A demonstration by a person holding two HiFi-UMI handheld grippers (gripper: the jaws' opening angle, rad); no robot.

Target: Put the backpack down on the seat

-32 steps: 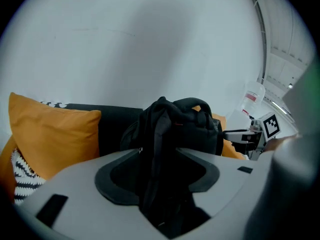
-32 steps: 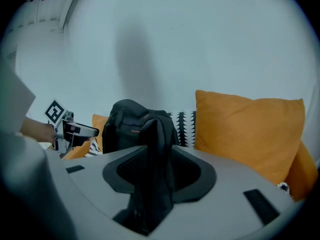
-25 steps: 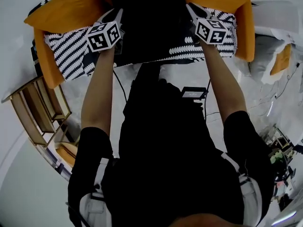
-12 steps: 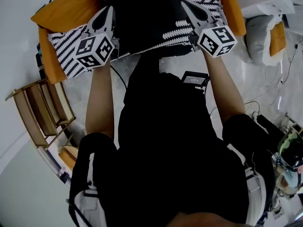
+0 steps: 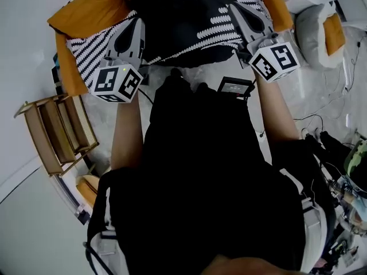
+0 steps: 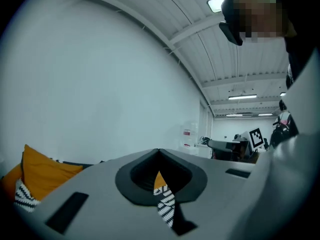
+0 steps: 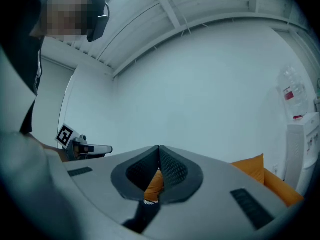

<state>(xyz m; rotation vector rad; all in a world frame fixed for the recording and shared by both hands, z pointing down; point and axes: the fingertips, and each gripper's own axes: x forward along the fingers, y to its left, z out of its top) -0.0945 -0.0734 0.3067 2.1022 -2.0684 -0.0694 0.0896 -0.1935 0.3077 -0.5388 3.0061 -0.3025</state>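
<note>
The black backpack (image 5: 172, 10) lies on the seat (image 5: 92, 50), a sofa with a black-and-white striped cover and orange cushions (image 5: 86, 10). In the head view my left gripper (image 5: 136, 23) is raised beside the backpack's left edge and my right gripper (image 5: 236, 9) beside its right edge. Both are lifted clear of it and point level toward the wall. In the left gripper view the left gripper (image 6: 159, 150) is shut with nothing in it. The right gripper (image 7: 159, 147) in its own view is shut and empty too. Through each gripper's lower gap I see a sliver of orange cushion.
A wooden rack (image 5: 54, 133) stands on the floor at the left. A white cushion (image 5: 318, 30) and loose cables (image 5: 321, 119) lie at the right. A small black device (image 5: 234, 87) hangs in front of the person's body.
Both grippers have drawn back from the backpack toward the person and risen. The backpack stays on the seat.
</note>
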